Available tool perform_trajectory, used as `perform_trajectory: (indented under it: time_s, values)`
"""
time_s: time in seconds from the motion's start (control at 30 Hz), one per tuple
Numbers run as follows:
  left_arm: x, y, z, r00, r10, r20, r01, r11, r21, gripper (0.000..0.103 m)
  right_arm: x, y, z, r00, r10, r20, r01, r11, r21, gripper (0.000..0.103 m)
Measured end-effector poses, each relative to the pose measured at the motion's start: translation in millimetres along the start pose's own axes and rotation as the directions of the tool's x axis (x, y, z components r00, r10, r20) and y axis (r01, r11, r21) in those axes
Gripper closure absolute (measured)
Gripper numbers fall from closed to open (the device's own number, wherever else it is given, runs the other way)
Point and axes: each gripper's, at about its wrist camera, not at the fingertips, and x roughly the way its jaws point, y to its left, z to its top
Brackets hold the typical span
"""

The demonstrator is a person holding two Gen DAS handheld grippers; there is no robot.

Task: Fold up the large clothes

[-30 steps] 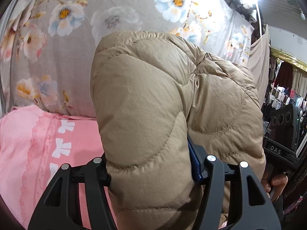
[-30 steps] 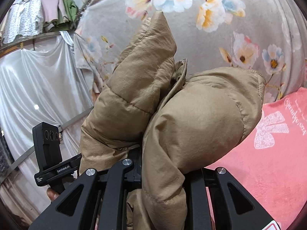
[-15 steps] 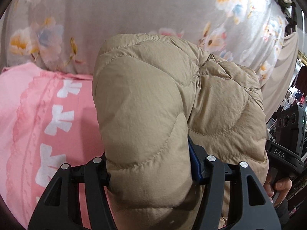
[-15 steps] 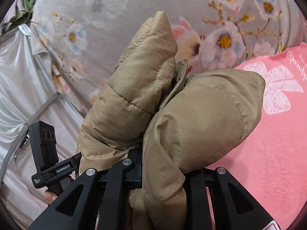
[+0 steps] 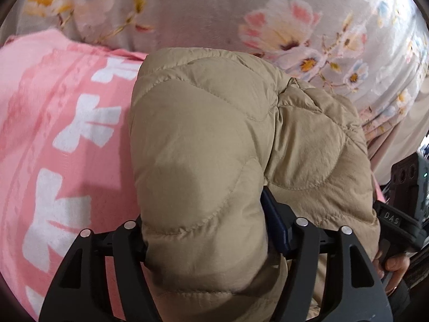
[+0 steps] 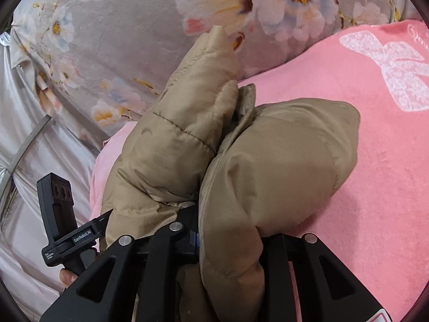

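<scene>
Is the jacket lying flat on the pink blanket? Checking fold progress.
No, the tan puffer jacket is bunched up in the right gripper, above the pink blanket.

Bed: covered by a grey floral sheet (image 5: 203,8) printed with pale pink, white and blue blossoms with yellow centres, seen across the top of both wrist views (image 6: 128,35). Directly on that sheet lies a pink blanket (image 5: 53,123) with a lace-like textured band and a row of white bow motifs; in the right wrist view the same pink blanket (image 6: 380,187) shows a fuzzy nap, a large white bow and part of some white script at its upper corner. The blanket's far edge overlaps the floral sheet.
</scene>
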Motion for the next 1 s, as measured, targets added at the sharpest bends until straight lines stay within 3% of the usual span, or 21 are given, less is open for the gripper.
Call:
perform_trajectory:
  time_s: [0.07,0.23,0.33,0.47,0.53,0.57,0.6,0.67,0.77,0.83,1.0]
  values:
    - [3.4,11.2,-2.2,1.0,-0.017,0.005,0.017,0.999,-0.031,0.033,9.6,-4.0,-2.0,1.0,-0.01,-0.004,0.01,1.0,-0.003,0.079]
    - [6.8,27.1,-9.7,0.999,0.001,0.041,0.002,0.997,-0.075,0.016,22.0,-25.5,-7.7,1.0,-0.006,-0.02,0.008,0.996,0.084,0.056]
    - [-6.9,18.3,-8.6,0.995,0.087,0.049,-0.085,0.996,-0.04,0.016,0.9,-32.0,-8.0,0.999,-0.018,-0.046,0.024,0.993,0.115,0.052]
    - [-54.0,-3.8,-7.5,0.966,0.24,0.096,-0.245,0.969,0.043,0.018,-70.4,-38.4,-16.8,0.992,-0.119,0.031,0.116,0.99,0.078,0.046]
    - [-78.6,-12.3,-5.4,0.954,0.272,0.124,-0.278,0.96,0.037,0.018,-103.8,-24.6,-20.5,0.976,-0.194,0.101,0.194,0.981,0.01,0.058]
    - [-93.6,-22.7,-2.4,0.941,0.307,0.146,-0.315,0.949,0.034,0.018,-115.7,-7.3,-22.3,0.965,-0.227,0.129,0.237,0.97,-0.062,0.077]
    - [-101.8,-31.5,0.0,0.929,0.333,0.164,-0.343,0.939,0.035,0.018,-122.3,10.7,-24.1,0.955,-0.256,0.152,0.275,0.953,-0.126,0.09]
    - [-116.9,-59.8,5.5,0.888,0.408,0.213,-0.427,0.903,0.051,0.018,-125.8,47.5,-28.7,0.944,-0.274,0.181,0.312,0.923,-0.225,0.094]
    - [-121.5,-92.1,5.7,0.859,0.449,0.246,-0.48,0.874,0.079,0.018,-113.9,84.4,-36.5,0.95,-0.257,0.175,0.302,0.901,-0.311,0.097]
    - [-111.4,-109.6,0.9,0.831,0.497,0.251,-0.534,0.84,0.102,0.018,-96.9,94.2,-40.3,0.95,-0.269,0.16,0.308,0.893,-0.328,0.097]
    - [-57.7,-110.8,-22.8,0.8,0.578,0.163,-0.597,0.794,0.114,0.018,-56.5,85.0,-54.5,0.939,-0.324,0.113,0.343,0.888,-0.307,0.097]
